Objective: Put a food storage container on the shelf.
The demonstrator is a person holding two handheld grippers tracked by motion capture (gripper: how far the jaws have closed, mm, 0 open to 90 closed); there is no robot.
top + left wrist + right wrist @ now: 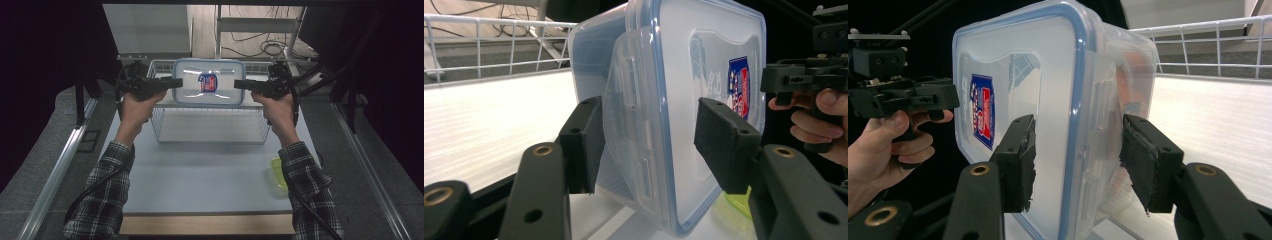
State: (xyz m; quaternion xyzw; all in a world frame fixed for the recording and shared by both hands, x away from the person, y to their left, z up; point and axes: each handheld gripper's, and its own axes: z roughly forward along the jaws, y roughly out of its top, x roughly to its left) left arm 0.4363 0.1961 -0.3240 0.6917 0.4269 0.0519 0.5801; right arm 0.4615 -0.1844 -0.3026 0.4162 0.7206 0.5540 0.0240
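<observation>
box [209,83]: clear plastic, pale and see-through; something orange shows faintly through its wall in the right gripper view
lid [704,75]: clear, edged with a blue band
label [208,83]: blue and red with white print
basket [210,131]: white wire grid
surface [200,175]: pale grey-blue top, light wood front edge
green thing [279,173]: yellow-green, translucent, at the surface's right edge
left gripper [176,83]: black, brass-coloured rivets on the jaws
right gripper [239,84]: black, same brass-coloured rivets
sleeves [107,190]: black, grey and white plaid
cables [272,48]: black, on the floor beyond
</observation>
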